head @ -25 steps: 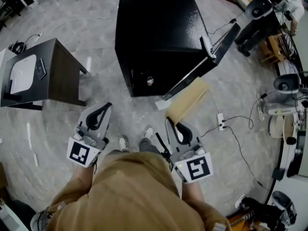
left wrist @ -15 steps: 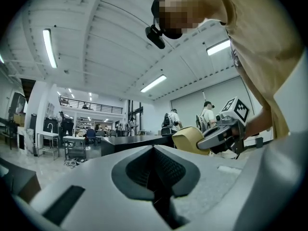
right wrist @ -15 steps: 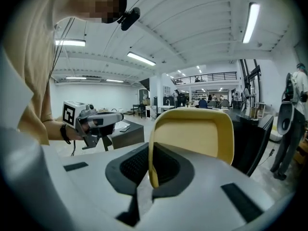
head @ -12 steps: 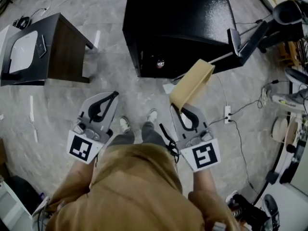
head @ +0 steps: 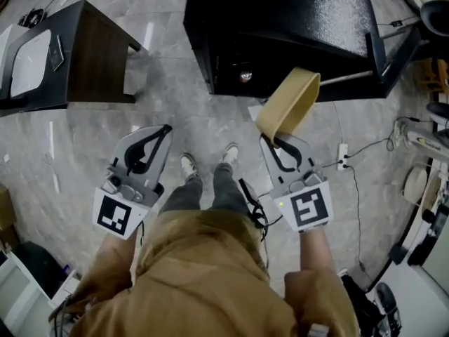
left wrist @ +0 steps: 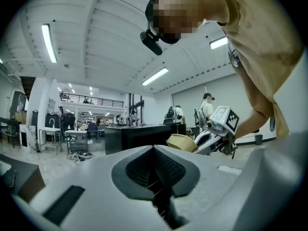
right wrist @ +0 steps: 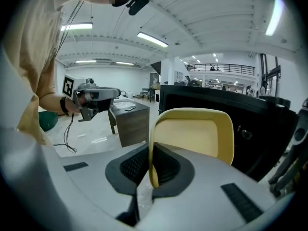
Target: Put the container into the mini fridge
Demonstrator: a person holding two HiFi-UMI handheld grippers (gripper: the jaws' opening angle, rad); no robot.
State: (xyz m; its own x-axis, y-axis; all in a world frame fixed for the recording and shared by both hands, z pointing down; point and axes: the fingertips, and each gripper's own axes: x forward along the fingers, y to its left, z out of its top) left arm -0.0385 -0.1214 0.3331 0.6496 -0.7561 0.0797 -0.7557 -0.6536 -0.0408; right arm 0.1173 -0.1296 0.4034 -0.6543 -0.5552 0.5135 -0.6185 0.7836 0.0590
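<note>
Right gripper [head: 273, 142] pinching rounded tan container [head: 290, 102], glossy black fridge [head: 280, 20]

Big open lab / workshop hall, robotics-type place

High white ceiling with long strip lights [left wrist: 48, 43], a railed mezzanine [left wrist: 89, 99] at the back, and a polished grey stone-look floor [head: 210, 132] with a power strip [head: 342, 156] and its cables lying loose on it. Work tables [left wrist: 53, 131] off in the distance, and a person [left wrist: 208, 107] standing around back there. A black mini fridge [head: 280, 20] and a small dark side table [head: 91, 55] just sit out on the open floor, with stands and equipment [head: 424, 142] crowded along one edge.
</note>
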